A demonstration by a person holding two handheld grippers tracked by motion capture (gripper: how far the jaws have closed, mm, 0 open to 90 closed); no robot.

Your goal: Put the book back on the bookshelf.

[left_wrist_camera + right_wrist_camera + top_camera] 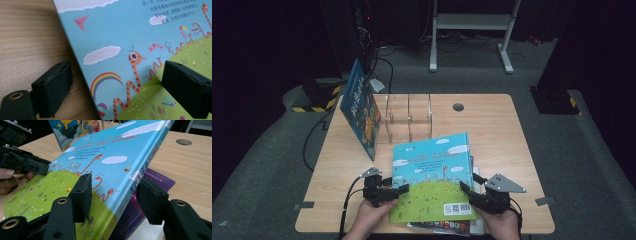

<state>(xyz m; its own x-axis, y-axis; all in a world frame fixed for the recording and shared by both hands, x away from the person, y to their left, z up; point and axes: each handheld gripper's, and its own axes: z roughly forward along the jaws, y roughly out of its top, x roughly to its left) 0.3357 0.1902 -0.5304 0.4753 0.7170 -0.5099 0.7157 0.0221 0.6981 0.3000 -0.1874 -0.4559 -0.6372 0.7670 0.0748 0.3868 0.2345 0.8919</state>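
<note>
Both the left gripper (398, 191) and right gripper (468, 188) straddle the picture book's (434, 172) edges (jaws spread, not clamping).

Blue-green picture book (432, 175), tilted atop stack

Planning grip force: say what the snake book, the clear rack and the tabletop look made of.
Snake book: stiff board cover, apparently printed paper with a slight sheen; its thick spine edge shows in the right gripper view.
Clear rack: see-through panels, likely acrylic, possibly glass.
Tabletop: pale wood grain, matte; maybe laminate.
</note>
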